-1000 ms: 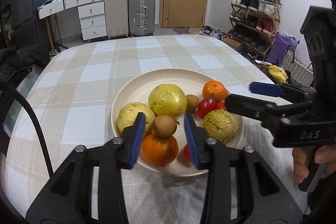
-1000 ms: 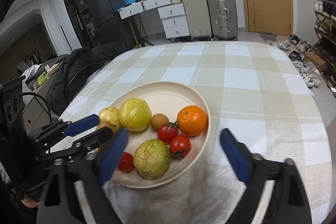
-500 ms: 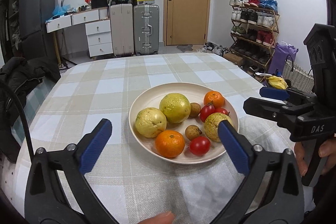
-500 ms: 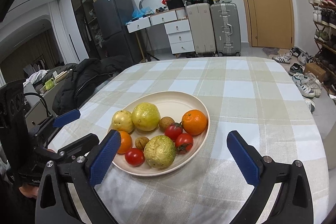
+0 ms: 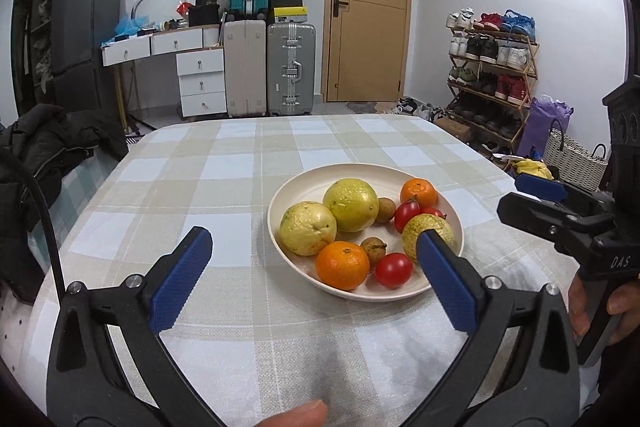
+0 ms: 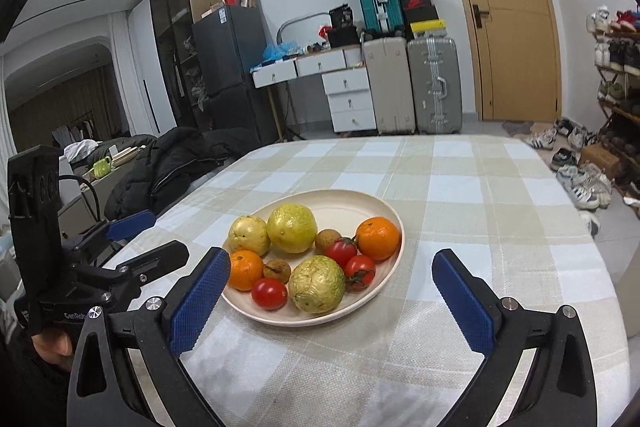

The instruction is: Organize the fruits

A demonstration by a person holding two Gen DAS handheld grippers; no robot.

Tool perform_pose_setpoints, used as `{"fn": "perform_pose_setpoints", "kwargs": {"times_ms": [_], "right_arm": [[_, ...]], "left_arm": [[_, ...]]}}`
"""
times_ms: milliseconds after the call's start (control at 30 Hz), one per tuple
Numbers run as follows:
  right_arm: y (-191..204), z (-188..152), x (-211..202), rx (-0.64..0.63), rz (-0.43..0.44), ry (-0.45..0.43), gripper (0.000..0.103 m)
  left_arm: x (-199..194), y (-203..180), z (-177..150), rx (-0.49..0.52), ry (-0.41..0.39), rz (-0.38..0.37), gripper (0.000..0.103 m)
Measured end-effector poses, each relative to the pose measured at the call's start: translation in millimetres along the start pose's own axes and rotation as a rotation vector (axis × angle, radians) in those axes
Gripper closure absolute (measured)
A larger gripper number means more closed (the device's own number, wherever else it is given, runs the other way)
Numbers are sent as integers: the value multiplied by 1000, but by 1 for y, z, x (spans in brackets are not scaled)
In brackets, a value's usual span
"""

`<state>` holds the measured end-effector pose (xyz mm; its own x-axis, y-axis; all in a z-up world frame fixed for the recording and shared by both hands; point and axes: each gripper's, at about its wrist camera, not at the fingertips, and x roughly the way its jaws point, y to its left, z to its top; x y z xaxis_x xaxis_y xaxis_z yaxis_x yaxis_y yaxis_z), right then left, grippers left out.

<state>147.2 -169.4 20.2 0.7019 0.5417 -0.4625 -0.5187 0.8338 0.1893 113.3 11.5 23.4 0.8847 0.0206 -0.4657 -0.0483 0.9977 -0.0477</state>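
Note:
A cream plate (image 5: 300, 187) (image 6: 352, 199) on the checked tablecloth holds three yellow-green guavas, two oranges (image 5: 342, 265) (image 6: 378, 238), three red tomatoes (image 5: 393, 269) and two small brown longans (image 5: 373, 249). My left gripper (image 5: 314, 279) is open and empty, held above the cloth near the plate's front edge. It also shows in the right wrist view (image 6: 148, 237). My right gripper (image 6: 332, 291) is open and empty, in front of the plate. It also shows in the left wrist view (image 5: 528, 197), at the plate's right.
The round table's edge (image 5: 120, 163) runs close on the left, with a black coat (image 5: 48, 147) beside it. Suitcases (image 5: 268, 67), white drawers, a door and a shoe rack (image 5: 492, 67) stand beyond the table. A woven basket (image 5: 572, 159) sits on the floor at right.
My left gripper opened wide, let go of a small brown longan on the plate and drew back and up. The right gripper also pulled back from the plate.

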Motion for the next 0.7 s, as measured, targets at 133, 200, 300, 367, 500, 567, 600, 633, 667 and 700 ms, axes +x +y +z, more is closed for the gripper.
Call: {"fn": "perform_pose_setpoints", "kwargs": {"times_ms": [133, 200, 300, 367, 500, 567, 600, 633, 667, 700], "right_arm": [[3, 0, -9, -10, 15, -42, 0], [4, 0, -12, -18, 14, -58, 0], [4, -1, -12, -24, 18, -60, 0], [5, -2, -12, -26, 21, -60, 0], [6, -4, -10, -42, 4, -54, 0], [6, -4, -11, -43, 8, -60, 0], [6, -5, -12, -43, 9, -62, 0], [6, -5, -12, -44, 9, -64, 0], [7, -5, -12, -47, 9, -63, 0], [7, -5, -12, -47, 15, -60, 0]], "left_arm": [[-1, 4, -1, -7, -15, 4, 1], [-3, 4, -2, -7, -20, 2, 1], [-2, 4, -3, -6, -26, -1, 1], [-3, 4, -4, -4, -30, 0, 1], [-4, 4, -3, -2, -38, -3, 1], [-5, 4, -3, -3, -42, -5, 1], [-5, 4, -2, -3, -42, -3, 1], [-6, 4, -2, -3, -42, -2, 1], [-6, 4, -3, -5, -43, -3, 1], [-7, 4, -2, -5, -44, -5, 1]]}}
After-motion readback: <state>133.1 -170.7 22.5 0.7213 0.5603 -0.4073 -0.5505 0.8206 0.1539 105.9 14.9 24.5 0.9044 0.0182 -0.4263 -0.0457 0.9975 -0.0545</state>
